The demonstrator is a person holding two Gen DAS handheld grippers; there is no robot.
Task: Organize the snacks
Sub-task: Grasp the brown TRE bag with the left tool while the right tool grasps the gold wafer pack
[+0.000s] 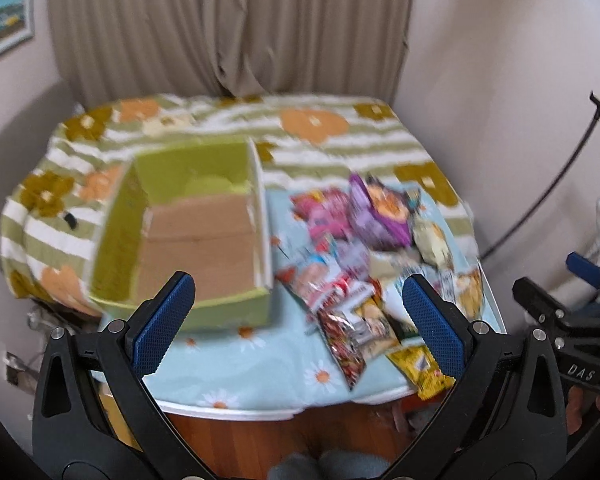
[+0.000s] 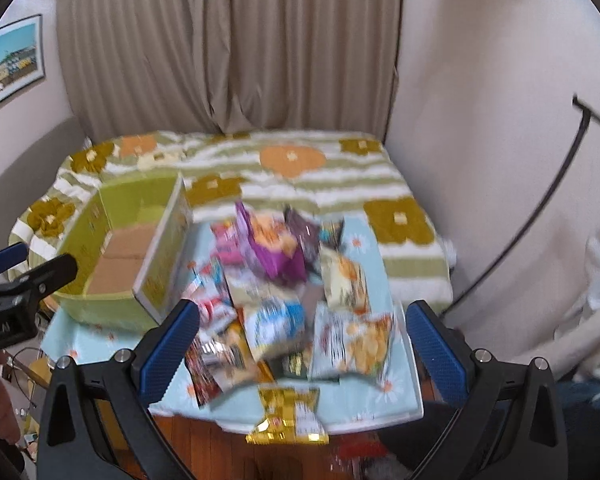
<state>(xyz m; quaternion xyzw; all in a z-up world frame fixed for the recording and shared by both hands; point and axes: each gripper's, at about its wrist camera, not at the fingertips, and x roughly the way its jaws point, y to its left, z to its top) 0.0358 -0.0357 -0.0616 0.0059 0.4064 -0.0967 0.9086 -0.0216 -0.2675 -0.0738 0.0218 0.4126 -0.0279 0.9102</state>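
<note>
A green cardboard box with a brown bottom stands open on the left of a small table; it also shows in the right wrist view. A heap of several snack packets lies to its right, also in the right wrist view. A yellow packet hangs over the table's front edge. My left gripper is open and empty, held above the table's front. My right gripper is open and empty over the near packets. Both views are blurred.
The table has a light blue daisy cloth. Behind it lies a bed with a green striped flower blanket, then a beige curtain. A black cable runs along the right wall. Wooden floor lies below.
</note>
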